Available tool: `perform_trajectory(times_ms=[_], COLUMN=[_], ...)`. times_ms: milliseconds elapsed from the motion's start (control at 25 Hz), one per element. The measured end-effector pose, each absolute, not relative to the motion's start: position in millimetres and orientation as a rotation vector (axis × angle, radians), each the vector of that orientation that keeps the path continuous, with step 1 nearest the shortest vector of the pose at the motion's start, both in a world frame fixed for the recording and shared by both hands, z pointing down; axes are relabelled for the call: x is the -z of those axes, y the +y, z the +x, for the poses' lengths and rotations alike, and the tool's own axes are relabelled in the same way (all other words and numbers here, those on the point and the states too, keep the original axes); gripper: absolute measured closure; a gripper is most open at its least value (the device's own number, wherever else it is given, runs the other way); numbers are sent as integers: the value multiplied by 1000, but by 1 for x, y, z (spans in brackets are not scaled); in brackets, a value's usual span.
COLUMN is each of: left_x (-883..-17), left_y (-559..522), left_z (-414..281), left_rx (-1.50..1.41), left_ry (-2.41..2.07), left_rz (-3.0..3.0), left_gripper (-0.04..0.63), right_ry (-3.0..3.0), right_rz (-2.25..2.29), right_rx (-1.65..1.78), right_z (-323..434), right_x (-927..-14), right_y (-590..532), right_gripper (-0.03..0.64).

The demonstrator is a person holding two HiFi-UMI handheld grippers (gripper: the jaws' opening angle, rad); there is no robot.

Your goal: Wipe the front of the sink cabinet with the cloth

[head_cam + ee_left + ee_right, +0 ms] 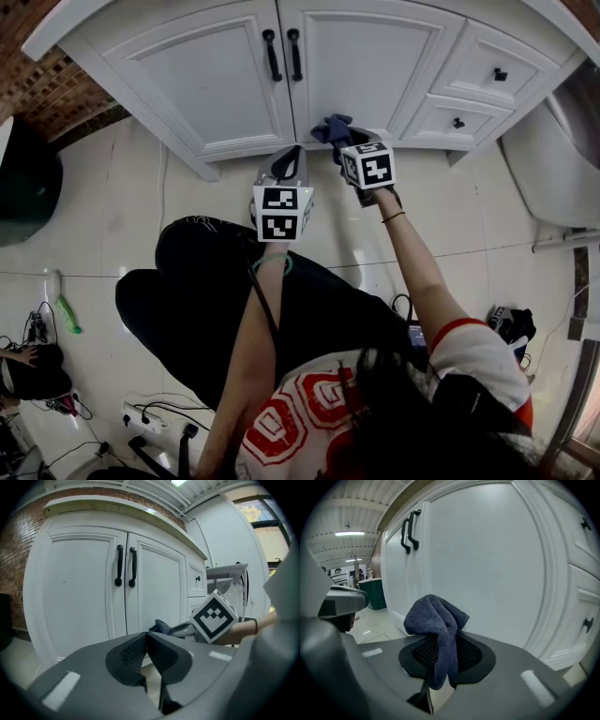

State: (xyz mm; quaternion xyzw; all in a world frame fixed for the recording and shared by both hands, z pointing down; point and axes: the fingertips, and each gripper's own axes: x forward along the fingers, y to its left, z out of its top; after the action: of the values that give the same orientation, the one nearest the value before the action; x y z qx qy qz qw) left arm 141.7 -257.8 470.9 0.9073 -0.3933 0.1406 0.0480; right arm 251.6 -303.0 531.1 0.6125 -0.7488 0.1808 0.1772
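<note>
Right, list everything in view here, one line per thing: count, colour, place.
sink cabinet: one, white, across the top of the head view
door handles: two, black, side by side where the two doors meet
drawer knobs: two, black, on the drawers right of the doors
cloth: one, dark blue, by the foot of the right door
bin: one, dark green, on the floor left of the cabinet
power strip: one, white, on the floor at lower left, among cables
floor: glossy white tiles
left claw: one, grey, shut and empty, in front of the cabinet
right claw: one, grey, shut on the cloth
</note>
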Motion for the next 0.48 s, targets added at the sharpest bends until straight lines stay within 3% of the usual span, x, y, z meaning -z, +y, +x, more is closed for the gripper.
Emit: perform_trajectory(times_ms=[280, 480], left_x=[-473, -476], left_y=[-260, -261], left_z=[125, 120], left_rx=[-440, -444], left_ry=[-1220, -1222], left_rz=[2747, 2739], left_gripper=[595, 595], right_ry=[-2199, -2130], right_rz=[1588, 1618], right_rx=[-514, -496], right_z=[183, 215], right_x=[-545, -556], right_y=[-330, -331], right_gripper=[534, 534])
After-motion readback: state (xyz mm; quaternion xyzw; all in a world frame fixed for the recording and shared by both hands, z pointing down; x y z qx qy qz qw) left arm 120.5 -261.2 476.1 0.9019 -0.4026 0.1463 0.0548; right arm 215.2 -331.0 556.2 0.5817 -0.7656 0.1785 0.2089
